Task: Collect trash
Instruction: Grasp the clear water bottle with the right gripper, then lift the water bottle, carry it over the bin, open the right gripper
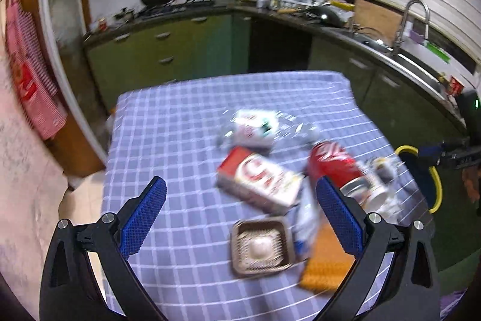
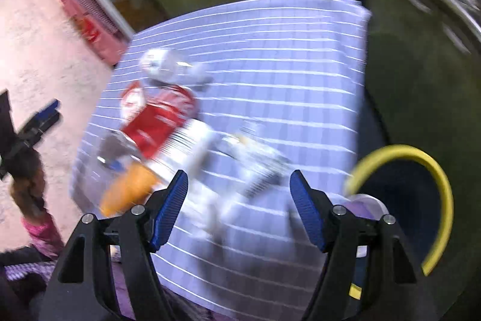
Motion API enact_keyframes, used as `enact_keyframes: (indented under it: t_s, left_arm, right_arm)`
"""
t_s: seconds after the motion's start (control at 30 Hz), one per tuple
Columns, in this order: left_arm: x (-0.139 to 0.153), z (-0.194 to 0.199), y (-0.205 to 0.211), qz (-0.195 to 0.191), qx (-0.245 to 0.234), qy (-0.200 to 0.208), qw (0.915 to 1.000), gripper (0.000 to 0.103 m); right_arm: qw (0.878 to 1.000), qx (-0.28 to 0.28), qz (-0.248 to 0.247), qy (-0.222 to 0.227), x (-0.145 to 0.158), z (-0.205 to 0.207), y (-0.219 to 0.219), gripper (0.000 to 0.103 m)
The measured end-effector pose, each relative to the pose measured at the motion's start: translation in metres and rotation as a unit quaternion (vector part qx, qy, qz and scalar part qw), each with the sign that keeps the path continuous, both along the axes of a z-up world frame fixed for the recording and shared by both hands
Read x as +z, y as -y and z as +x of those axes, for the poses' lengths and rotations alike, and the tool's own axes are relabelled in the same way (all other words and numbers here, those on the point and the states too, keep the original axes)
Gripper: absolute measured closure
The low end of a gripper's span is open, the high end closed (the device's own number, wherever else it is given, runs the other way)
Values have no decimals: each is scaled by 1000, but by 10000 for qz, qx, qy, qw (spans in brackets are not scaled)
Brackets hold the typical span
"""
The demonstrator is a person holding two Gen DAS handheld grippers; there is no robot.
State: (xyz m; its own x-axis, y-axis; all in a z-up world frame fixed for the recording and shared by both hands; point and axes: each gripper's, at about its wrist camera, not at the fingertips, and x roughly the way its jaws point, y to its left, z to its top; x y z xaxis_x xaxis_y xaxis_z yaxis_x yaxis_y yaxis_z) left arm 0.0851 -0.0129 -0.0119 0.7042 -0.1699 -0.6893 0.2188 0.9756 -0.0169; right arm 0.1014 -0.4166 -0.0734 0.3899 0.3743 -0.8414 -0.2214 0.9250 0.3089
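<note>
Both grippers, left (image 1: 240, 197) spread wide and right (image 2: 239, 188) partly open, both empty, hover over the blue checked tablecloth (image 1: 168, 140) strewn with a red-and-white carton (image 1: 261, 179), red can (image 1: 333, 161) and square foil tray (image 1: 261, 245); collecting looks barely begun, the next move likely closing on one piece for the yellow-rimmed bin (image 2: 433, 200) beside the table.

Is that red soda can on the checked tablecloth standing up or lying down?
Lying down. In the left wrist view the red soda can rests on its side on the checked tablecloth, its silvery end facing the camera.
</note>
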Motion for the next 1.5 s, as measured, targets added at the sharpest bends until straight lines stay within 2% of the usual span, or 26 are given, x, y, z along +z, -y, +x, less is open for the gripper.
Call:
enact_keyframes:
  t_s: [0.2,0.3,0.4,0.43,0.47,0.5,0.57,0.6,0.63,0.73,0.83,0.93,1.0,1.17,1.33,1.4,1.5]
  left_arm:
    - [-15,-8,-20,177,137,36,9997,5]
    - [-18,-9,-18,158,120,54,9998,5]
    - [-19,-10,-15,124,72,40,9999,5]
    - [-19,-10,-15,129,51,26,9999,5]
    - [-20,-11,-14,150,31,17,9999,5]
    - [-20,-12,-13,173,19,9,9998,5]
    - [-19,-13,-13,172,9,-11,9999,5]
    - [-18,-13,-12,162,3,-29,9999,5]
    - [-17,-14,-12,153,-12,-42,9999,5]
    - [-17,-16,-11,185,-41,-13,9998,5]
    - [-21,-12,-14,154,23,-66,9999,5]
    - [-28,-3,-21,-72,105,-258,9996,5]
    - [-34,3,-24,-171,158,-373,9990,5]
    - [-40,11,-28,-177,200,-453,9986,5]
    - [-42,12,-32,-179,210,-411,9988,5]
    - [-42,13,-32,-175,215,-424,9987,5]
    - [-42,13,-33,-153,215,-416,9988,5]
  right_arm:
    - [9980,249,262,-516,2,47,-70,36]
    - [9981,313,-268,-463,2,74,-97,36]
    - [9944,758,-665,-319,1,104,-125,36]
    - [9923,947,-777,-194,1,116,-135,33]
    - [9898,1122,-881,-33,2,127,-143,26]
    - [9857,1351,-1010,64,1,135,-150,22]
    - [9688,2010,-1439,158,-4,148,-169,18]
    - [9562,2357,-1726,170,-8,154,-178,18]
    - [9384,2701,-2137,292,-12,159,-189,18]
    - [8992,3382,-2742,443,-22,166,-207,18]
    - [8813,3772,-2828,332,-32,174,-220,18]
    - [8710,3994,-2848,285,-38,184,-234,18]
    - [8683,4087,-2802,217,-44,190,-246,18]
    - [8577,4312,-2801,70,-57,199,-269,18]
    - [8529,4406,-2801,-49,-66,213,-283,19]
    - [8522,4411,-2813,-91,-71,219,-288,21]
    - [8499,4408,-2883,-160,-76,221,-289,34]
